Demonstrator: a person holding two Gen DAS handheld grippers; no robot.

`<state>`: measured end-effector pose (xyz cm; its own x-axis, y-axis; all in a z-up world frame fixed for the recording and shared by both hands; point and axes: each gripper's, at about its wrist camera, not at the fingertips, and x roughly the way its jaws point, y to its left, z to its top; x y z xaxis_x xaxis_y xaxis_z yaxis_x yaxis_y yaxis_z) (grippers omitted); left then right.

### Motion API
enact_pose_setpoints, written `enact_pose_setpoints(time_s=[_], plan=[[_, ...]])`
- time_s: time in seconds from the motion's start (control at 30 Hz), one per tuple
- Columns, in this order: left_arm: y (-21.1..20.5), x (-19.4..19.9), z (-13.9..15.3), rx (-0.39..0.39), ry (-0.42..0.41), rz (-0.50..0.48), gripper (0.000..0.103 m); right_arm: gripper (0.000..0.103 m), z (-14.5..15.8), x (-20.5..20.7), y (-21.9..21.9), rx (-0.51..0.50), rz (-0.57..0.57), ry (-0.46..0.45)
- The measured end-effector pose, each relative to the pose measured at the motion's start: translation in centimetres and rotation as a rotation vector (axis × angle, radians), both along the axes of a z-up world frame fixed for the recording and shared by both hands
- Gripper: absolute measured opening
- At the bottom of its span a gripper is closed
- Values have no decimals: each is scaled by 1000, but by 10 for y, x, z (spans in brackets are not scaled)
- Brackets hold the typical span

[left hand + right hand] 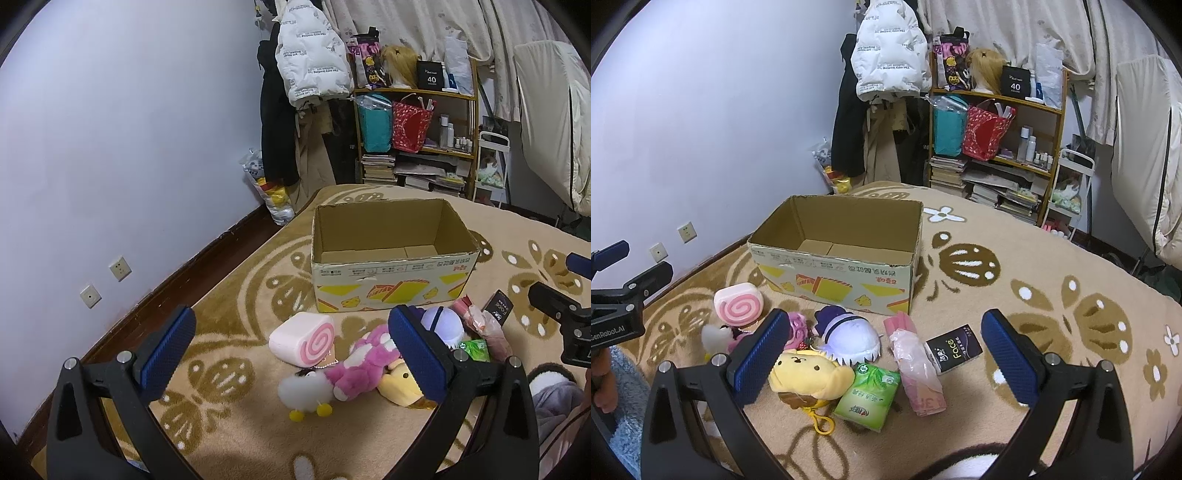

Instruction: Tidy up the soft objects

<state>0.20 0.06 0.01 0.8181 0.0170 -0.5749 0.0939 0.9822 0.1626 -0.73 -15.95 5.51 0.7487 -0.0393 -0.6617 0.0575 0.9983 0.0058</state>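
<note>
The cardboard box (836,254) stands open and empty on the patterned blanket (1052,280), and it serves as the landmark here. Just in front of the box lies a loose cluster of items: a pink swirl-roll cushion (303,339) toward its left corner, a pink plush toy (356,363) with a white pom-pom (304,389) below that, a yellow plush (809,373), a lilac-and-white plush (851,334), a green tissue pack (868,395), a pink wrapped bundle (918,363) and a dark tissue pack (955,347) toward its right corner. In my judgement all are light and compressible; the plush should yield under pressure and is best taken across the body's thickest part, while the film-wrapped packs may slip. The left tongs (291,354) hover above the cluster in front of the box, spread wide and empty, angled down toward the pink plush. The right tongs (886,362) likewise hang released and empty, straddling the packs.
</note>
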Motion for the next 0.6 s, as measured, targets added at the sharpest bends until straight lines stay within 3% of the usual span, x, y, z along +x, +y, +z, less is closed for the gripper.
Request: enact_pose_setpoints(time_s=[0.6], plan=[[-1,-4,2,3,-7,-2,103,103,0,1,0,2,1,5]])
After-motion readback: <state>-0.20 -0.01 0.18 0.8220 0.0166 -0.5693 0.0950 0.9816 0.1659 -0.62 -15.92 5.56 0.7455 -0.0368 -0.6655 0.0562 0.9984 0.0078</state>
